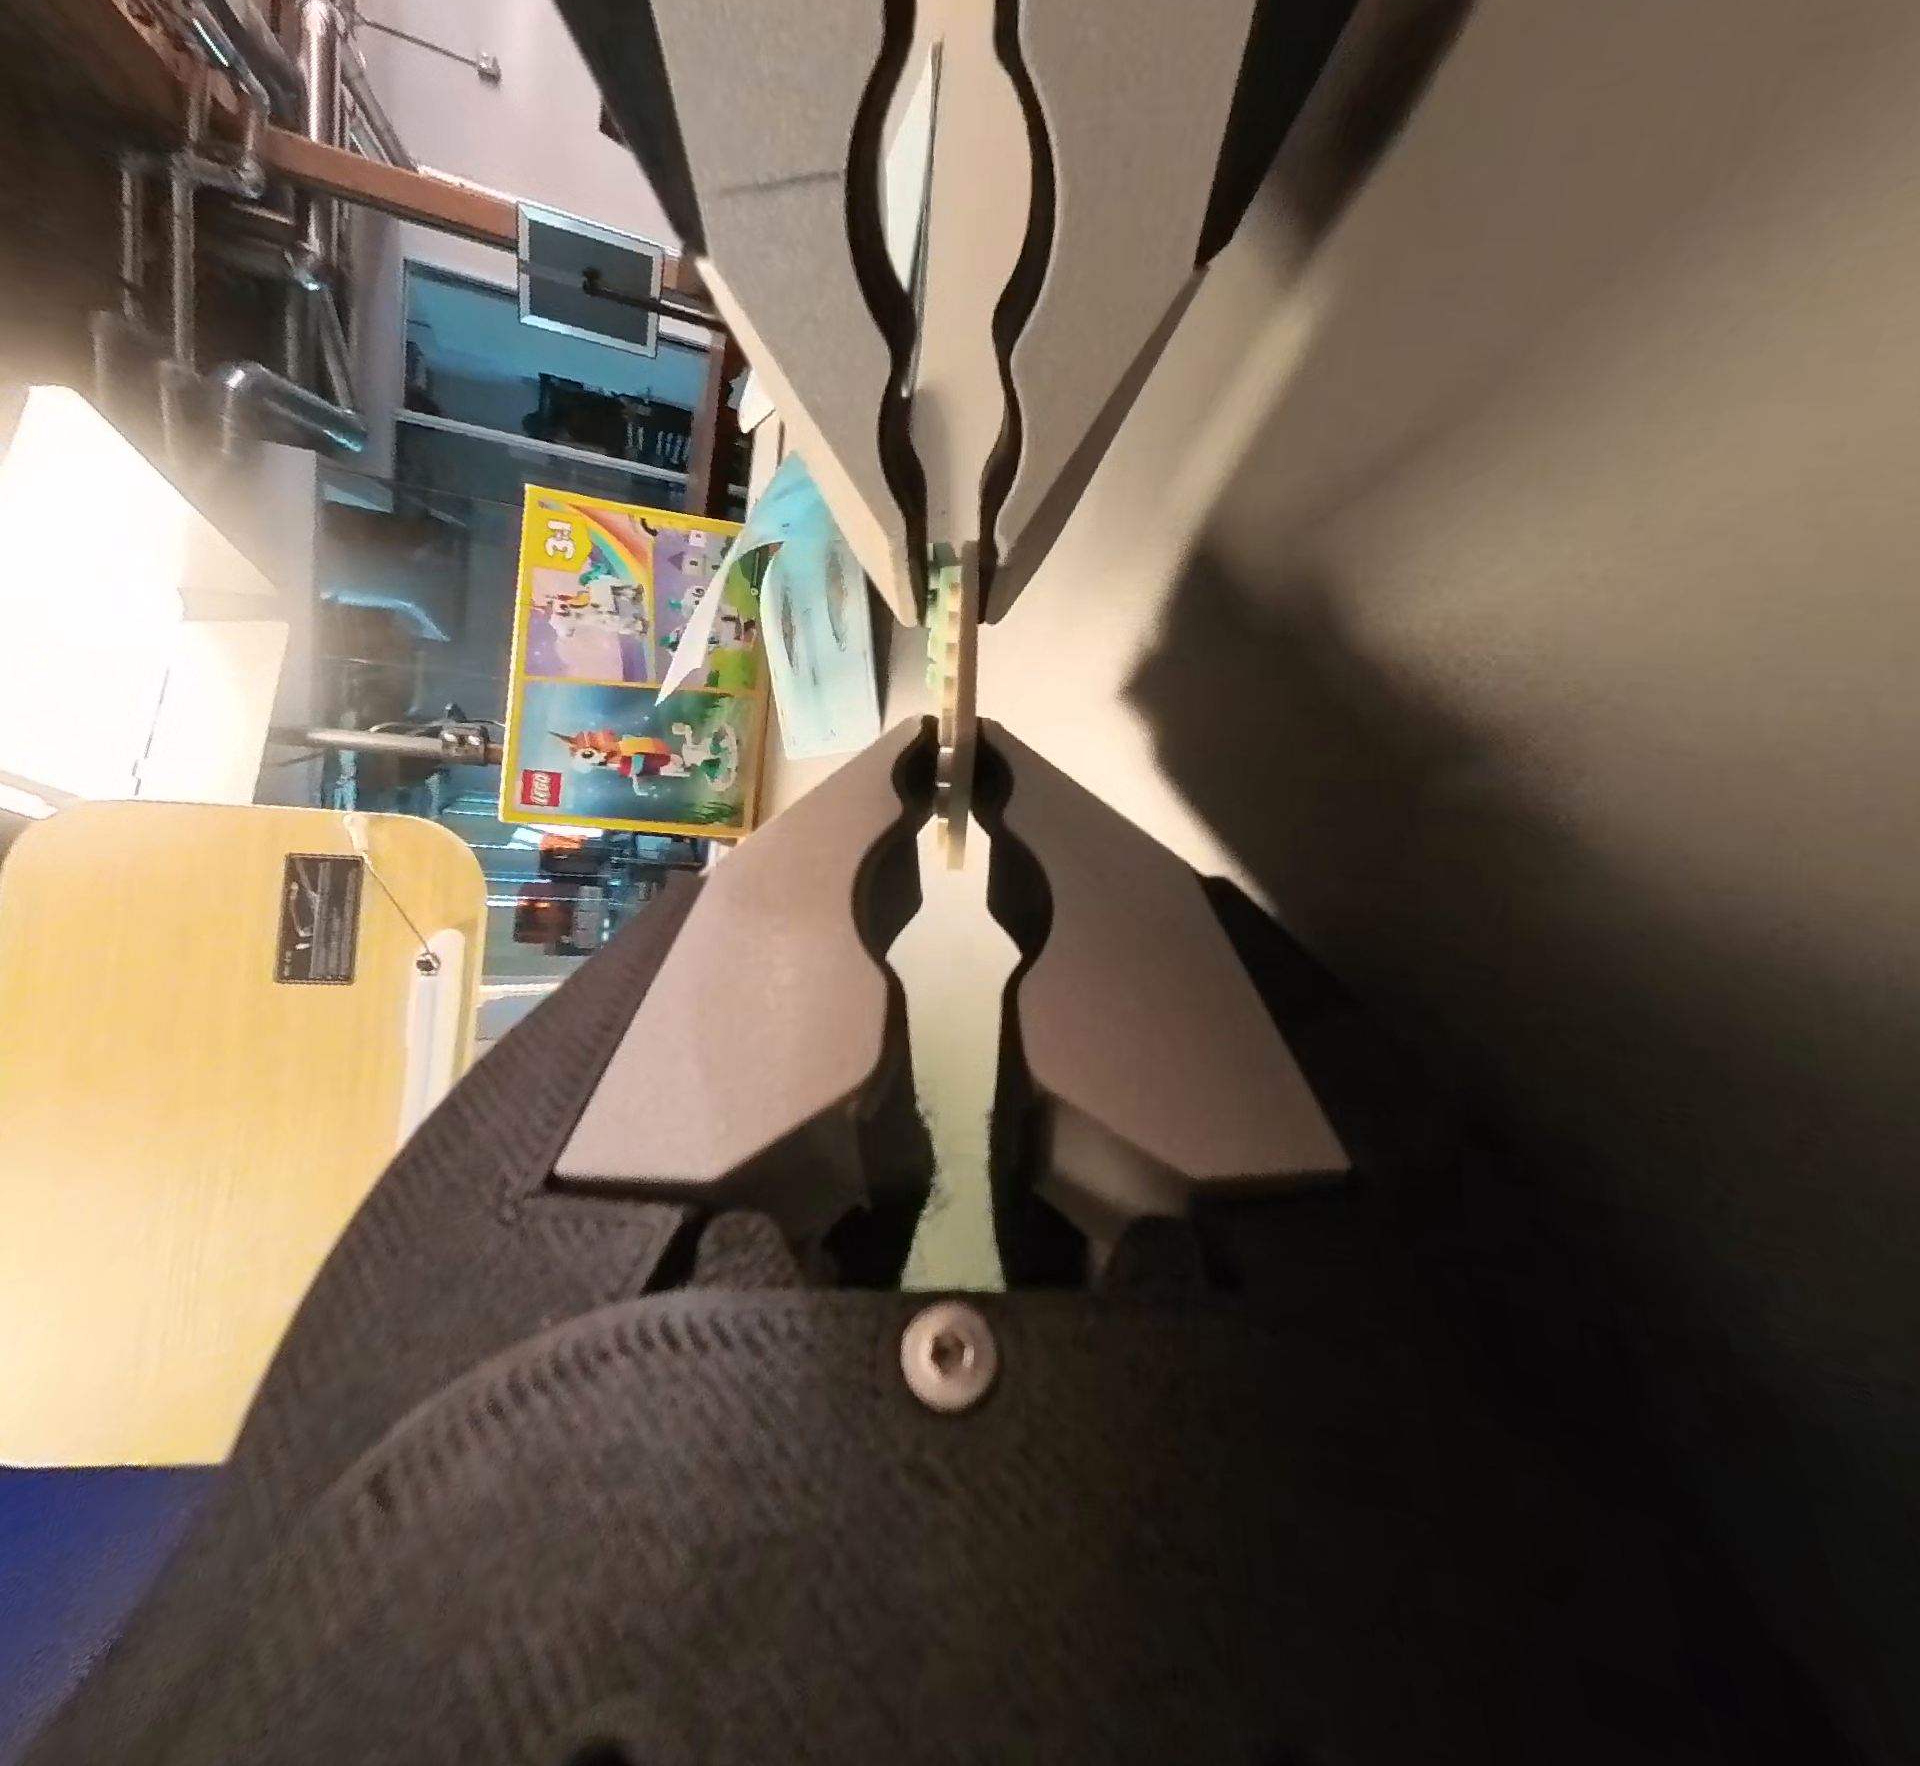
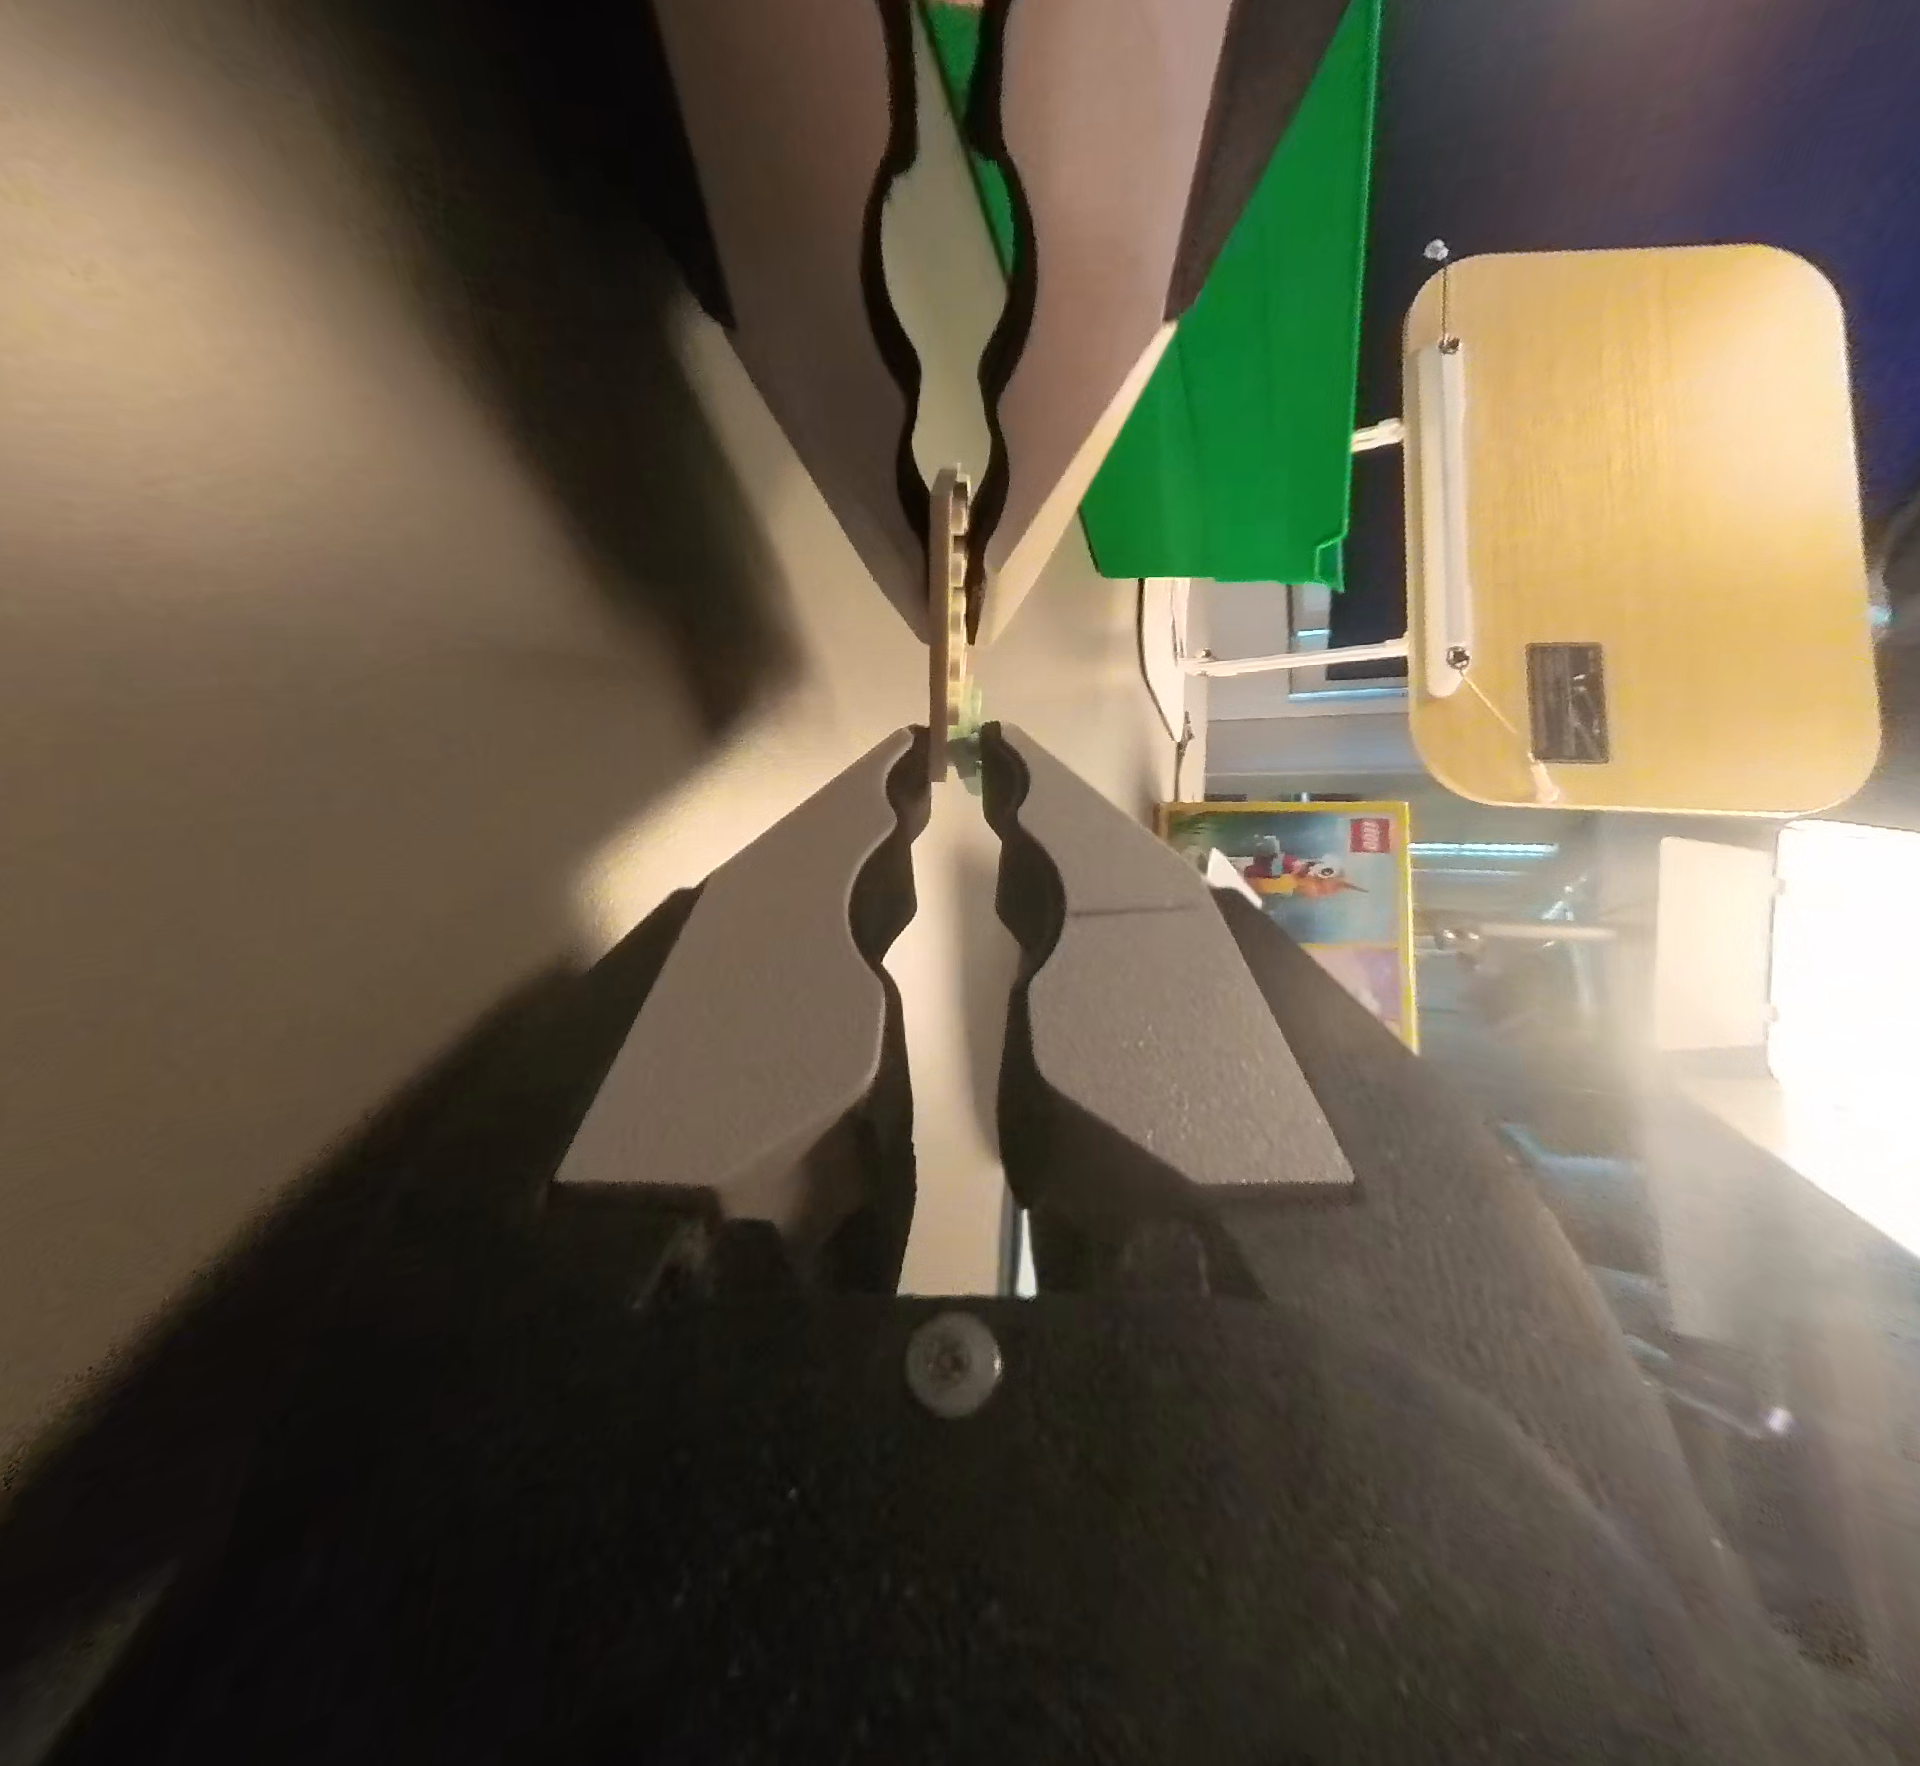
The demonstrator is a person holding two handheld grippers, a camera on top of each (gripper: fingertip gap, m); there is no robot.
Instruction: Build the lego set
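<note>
A thin tan lego plate (image 1: 958, 760) is seen edge-on, held above the white table, with a small light green piece (image 1: 938, 620) on its studded side. My left gripper (image 1: 954, 737) comes from the bottom of the left wrist view and is shut on one end of the plate. My right gripper (image 1: 954, 617) faces it tip to tip from the top of that view, shut on the other end, over the green piece. In the right wrist view the right gripper (image 2: 953, 732) pinches the tan plate (image 2: 948, 594) and green piece (image 2: 968, 742), with the left gripper (image 2: 954, 641) opposite.
A yellow lego box (image 1: 634, 667) stands at the table's far side next to an open instruction booklet (image 1: 821, 636). The box (image 2: 1320, 885) also shows in the right wrist view. A light wooden board (image 2: 1642, 521) and a green sheet (image 2: 1247, 366) lie beyond. Only a small space, under 4 cm, lies between the two pairs of fingers.
</note>
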